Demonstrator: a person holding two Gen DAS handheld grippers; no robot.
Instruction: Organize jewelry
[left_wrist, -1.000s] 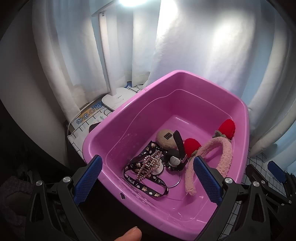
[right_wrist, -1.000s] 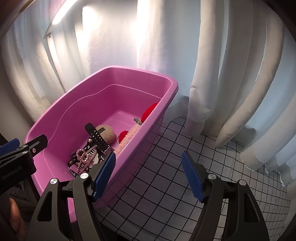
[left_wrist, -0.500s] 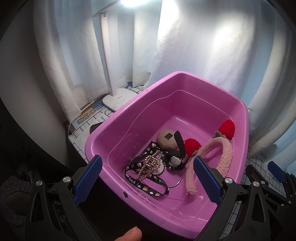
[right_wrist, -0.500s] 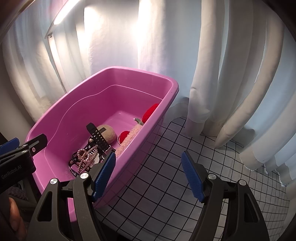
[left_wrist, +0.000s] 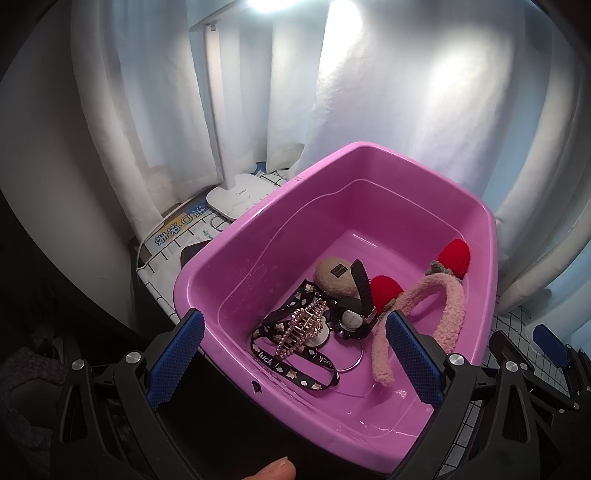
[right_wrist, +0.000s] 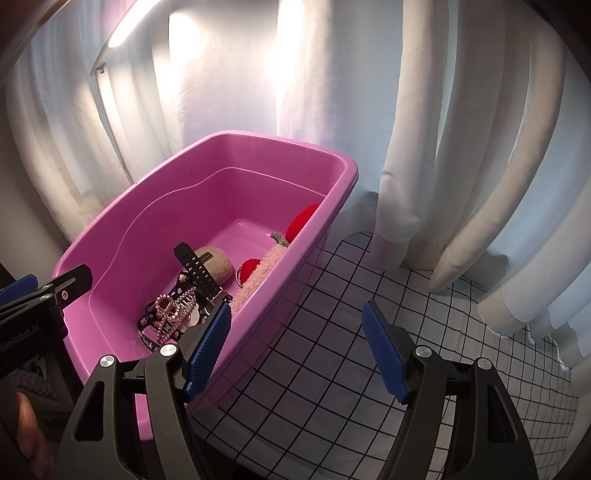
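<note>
White curtains behind, tabletop (right_wrist: 332, 332) tub (left_wrist: 207, 266) of tangled, light jewelry (left_wrist: 301, 326): grab the stiff watch (left_wrist: 351, 319) strap, both tools (left_wrist: 295, 350) (right_wrist: 295, 343) apart.

Background as I see it: white curtains (right_wrist: 461, 155) hang in folds behind the desk (right_wrist: 369, 332), whose cover is white with a black grid. A white desk lamp (left_wrist: 236, 199) stands at the left, its bar lit overhead, glaring on the fabric.
</note>
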